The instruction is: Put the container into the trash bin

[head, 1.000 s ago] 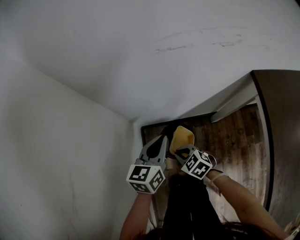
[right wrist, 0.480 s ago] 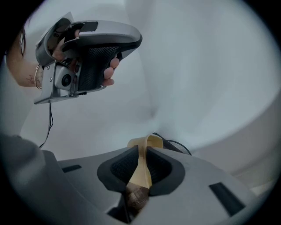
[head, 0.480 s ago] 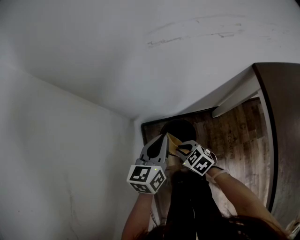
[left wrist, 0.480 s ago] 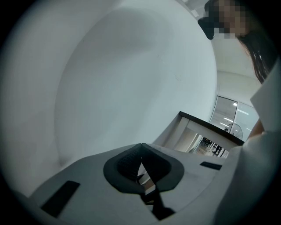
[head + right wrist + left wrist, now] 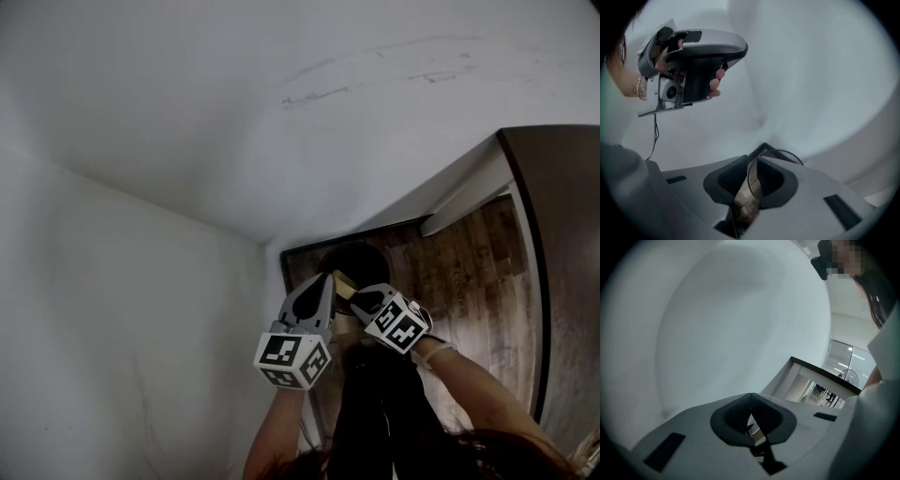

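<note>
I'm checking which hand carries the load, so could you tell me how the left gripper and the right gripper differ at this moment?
The right gripper is shut on the yellow container's thin wall; the left gripper has its jaws together on nothing. In the head view the left gripper points straight ahead, while the right gripper angles inward towards it. Both are grey, carry marker cubes and sit close by the dark trash bin.

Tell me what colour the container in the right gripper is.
The container is yellow; the head view shows it best.
</note>
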Available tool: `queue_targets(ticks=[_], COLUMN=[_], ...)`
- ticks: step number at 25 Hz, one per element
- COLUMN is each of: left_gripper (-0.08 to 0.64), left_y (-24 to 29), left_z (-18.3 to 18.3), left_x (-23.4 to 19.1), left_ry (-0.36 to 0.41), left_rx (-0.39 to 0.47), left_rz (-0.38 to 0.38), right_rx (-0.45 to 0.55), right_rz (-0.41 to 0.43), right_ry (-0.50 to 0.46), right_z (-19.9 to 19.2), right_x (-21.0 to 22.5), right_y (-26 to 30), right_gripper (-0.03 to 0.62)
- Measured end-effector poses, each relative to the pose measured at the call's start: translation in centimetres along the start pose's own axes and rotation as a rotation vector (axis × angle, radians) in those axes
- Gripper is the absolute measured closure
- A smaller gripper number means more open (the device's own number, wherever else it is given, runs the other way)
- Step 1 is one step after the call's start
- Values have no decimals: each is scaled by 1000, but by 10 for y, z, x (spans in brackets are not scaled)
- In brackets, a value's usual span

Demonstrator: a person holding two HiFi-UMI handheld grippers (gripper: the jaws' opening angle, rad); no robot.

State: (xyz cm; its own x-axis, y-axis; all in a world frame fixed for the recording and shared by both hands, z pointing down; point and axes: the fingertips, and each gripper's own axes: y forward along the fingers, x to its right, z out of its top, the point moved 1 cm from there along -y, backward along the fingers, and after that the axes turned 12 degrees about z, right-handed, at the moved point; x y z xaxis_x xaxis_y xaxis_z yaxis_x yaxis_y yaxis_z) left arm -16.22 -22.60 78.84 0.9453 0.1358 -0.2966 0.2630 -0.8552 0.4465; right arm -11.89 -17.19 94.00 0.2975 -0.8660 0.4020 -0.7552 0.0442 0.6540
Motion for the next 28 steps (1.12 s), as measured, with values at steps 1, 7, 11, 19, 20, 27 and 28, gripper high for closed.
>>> queue_targets(ticks=[1,7,11,19,20,27,28], left_gripper=[540,540,540,540,540,540,540], left_y=[0,-2,-5,-22,-24,-46,-50], left_z=[1,12,22,48,51,74,78], left_x=[1,6,11,25,27,42,45], left_ry=[2,25,37,64,65,73,72], left_rx=[-2,-6,-9,-2,0,8,9], left_rz=[-1,-1,-2,-8,-9,-5,-3], right_rx=[1,27,58,109,118,196,209], right_rz=[-1,-12,-21,-50,-53,-70,-73], right_ry=[-2,21,33,51,47,54,56], right_z=[1,11,20,39,42,75,81], right_x=[0,-1,-3,-18,-20,-40,-43], right_y=[-2,-17,-31,-67,-71,-106,-112], right_gripper=[522,522,523,534,535,545,545])
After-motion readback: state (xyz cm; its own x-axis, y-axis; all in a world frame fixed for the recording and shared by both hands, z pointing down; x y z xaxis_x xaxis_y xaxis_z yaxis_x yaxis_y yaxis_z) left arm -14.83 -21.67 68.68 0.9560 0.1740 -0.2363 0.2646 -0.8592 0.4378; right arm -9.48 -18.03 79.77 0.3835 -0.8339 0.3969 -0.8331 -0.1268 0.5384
